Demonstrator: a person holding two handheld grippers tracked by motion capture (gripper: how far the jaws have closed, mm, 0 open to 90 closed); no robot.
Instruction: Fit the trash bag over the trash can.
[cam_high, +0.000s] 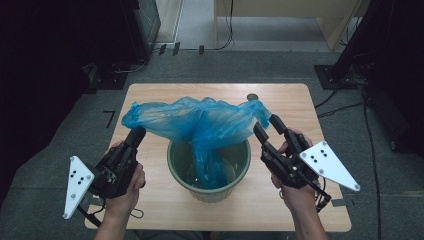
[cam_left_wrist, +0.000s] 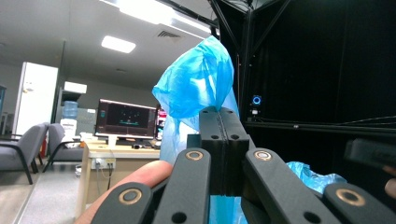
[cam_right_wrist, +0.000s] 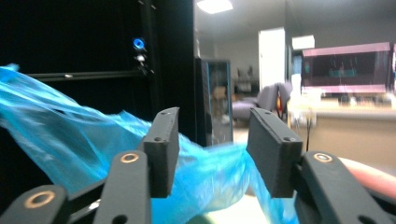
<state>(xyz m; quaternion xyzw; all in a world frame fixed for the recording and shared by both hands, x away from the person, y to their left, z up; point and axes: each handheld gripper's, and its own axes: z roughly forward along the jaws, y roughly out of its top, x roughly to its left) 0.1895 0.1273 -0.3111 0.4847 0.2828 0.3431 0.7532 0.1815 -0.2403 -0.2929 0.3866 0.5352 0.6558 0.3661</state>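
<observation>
Blue plastic bin liner stretched crosswise above the green waste bin, long axis running from left gripper to right gripper, middle sagging down into the bin's mouth. Left gripper: jaws pressed together on the liner's left end, seen in the left gripper view as film rising straight out of the closed seam between the pads. Right gripper: jaws spread, pads apart with no pressure on the film; in the right gripper view the liner passing low between and behind the jaws, loose, draped toward the left of that view. From the high view, the liner's right end bunched just ahead of the right jaw tips, touching or nearly so; exact contact hard to tell. Bin standing below and between the two tools, nearer the person than the liner's upper edge, resting on the wooden table. Judged from this: one end held, other end free, so the coming move likely turning on the right side, either a fresh pinch on the bunched corner just ahead of the right jaws or a pull outward over the rim. Risk judged: film slipping off toward the held left side and falling into the bin.
</observation>
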